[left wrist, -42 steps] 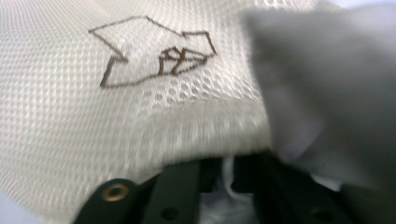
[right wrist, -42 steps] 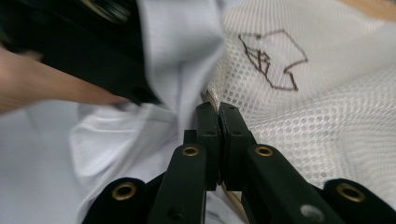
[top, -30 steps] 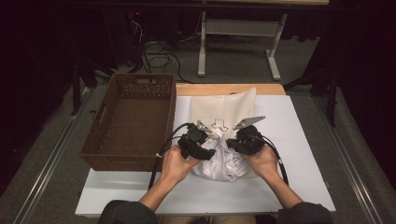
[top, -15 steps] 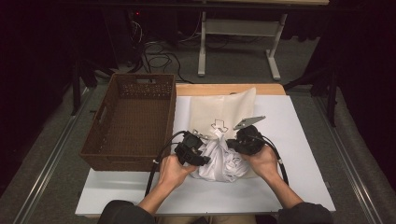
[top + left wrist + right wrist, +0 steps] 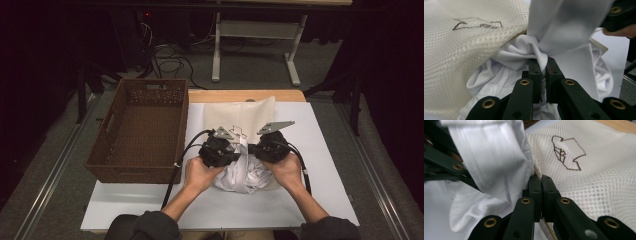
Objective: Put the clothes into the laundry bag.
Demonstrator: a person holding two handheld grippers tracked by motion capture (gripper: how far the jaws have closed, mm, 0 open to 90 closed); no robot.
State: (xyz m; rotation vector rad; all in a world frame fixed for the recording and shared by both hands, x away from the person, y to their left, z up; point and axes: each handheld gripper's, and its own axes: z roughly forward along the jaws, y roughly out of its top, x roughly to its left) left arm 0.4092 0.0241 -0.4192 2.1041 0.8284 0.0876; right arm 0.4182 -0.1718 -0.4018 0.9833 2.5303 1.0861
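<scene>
- The table (image 5: 150, 205) carries a white sheet, with a brown wicker basket (image 5: 137, 132) on its left side.
- A cream mesh bag (image 5: 240, 116) with a stitched outline lies flat in the middle, its mouth toward the person.
- A crumpled white shirt (image 5: 245, 175) sits at that mouth, between both hands.
- The left tool (image 5: 543, 72) is pinched tight on a fold of the shirt.
- The right tool (image 5: 540, 185) is clamped on the bag's edge, just beside the shirt.

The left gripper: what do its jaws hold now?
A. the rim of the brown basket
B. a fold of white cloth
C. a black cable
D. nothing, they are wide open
B: the left gripper has its jaws closed on a bunched fold of the white cloth, beside the mesh bag.
</scene>
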